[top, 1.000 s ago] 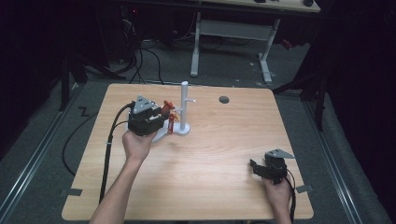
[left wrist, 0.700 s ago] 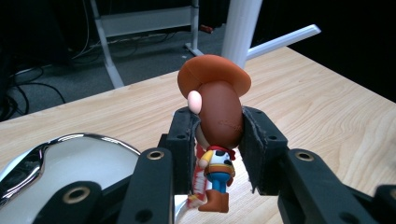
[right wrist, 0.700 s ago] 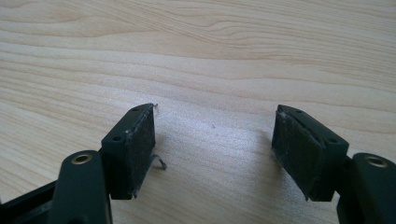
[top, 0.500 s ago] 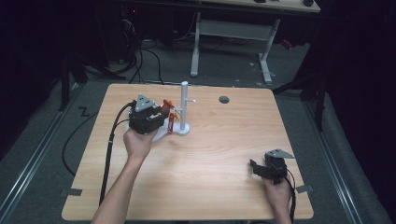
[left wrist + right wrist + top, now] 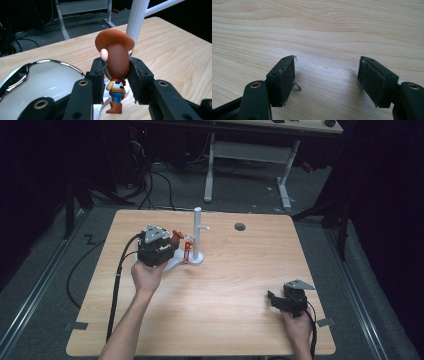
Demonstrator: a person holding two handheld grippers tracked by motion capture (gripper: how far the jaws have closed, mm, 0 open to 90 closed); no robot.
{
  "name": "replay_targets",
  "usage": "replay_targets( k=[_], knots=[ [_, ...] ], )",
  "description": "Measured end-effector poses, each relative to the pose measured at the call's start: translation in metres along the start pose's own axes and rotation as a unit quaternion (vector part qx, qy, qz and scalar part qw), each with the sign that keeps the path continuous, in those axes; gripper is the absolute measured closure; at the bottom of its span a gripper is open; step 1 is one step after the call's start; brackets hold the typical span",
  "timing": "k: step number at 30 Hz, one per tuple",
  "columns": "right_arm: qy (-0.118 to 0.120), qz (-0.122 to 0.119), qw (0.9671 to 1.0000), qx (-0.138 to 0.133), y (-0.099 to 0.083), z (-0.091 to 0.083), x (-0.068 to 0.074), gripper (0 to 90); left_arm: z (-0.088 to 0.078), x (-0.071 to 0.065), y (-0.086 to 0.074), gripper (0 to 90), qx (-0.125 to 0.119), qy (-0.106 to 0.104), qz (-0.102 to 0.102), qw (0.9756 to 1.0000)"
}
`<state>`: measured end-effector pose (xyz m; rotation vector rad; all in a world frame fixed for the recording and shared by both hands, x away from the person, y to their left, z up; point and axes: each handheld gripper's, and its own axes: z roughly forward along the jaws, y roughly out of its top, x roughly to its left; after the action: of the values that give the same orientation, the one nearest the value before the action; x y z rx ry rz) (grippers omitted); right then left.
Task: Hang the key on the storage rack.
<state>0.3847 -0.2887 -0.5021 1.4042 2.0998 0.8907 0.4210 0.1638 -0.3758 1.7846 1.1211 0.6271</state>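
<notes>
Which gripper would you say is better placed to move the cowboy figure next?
Left. The left gripper already has both pads against the figure, beside the white post. The right gripper sits open, far across the table.

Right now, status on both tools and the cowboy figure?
Left tool shut on the cowboy figure, boots at the edge of a white dish beside the white post. Right tool open, over bare table. Nothing in the way.

High view looks down over the table (image 5: 225,285); gripper views sit close above the same wood.
</notes>
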Motion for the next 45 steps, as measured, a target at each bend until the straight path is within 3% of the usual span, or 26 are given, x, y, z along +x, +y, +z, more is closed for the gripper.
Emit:
replay_targets(
  k=[10,45],
  knots=[
    [0.0,0.0,1.0,0.0,0.0,0.0,0.0,30.7,0.007,-0.002,-0.011,66.2,0.012,-0.002,-0.002,0.9999],
    [0.0,0.0,1.0,0.0,0.0,0.0,0.0,30.7,0.041,-0.018,-0.026,66.0,0.031,-0.018,-0.007,0.9993]
  ],
)
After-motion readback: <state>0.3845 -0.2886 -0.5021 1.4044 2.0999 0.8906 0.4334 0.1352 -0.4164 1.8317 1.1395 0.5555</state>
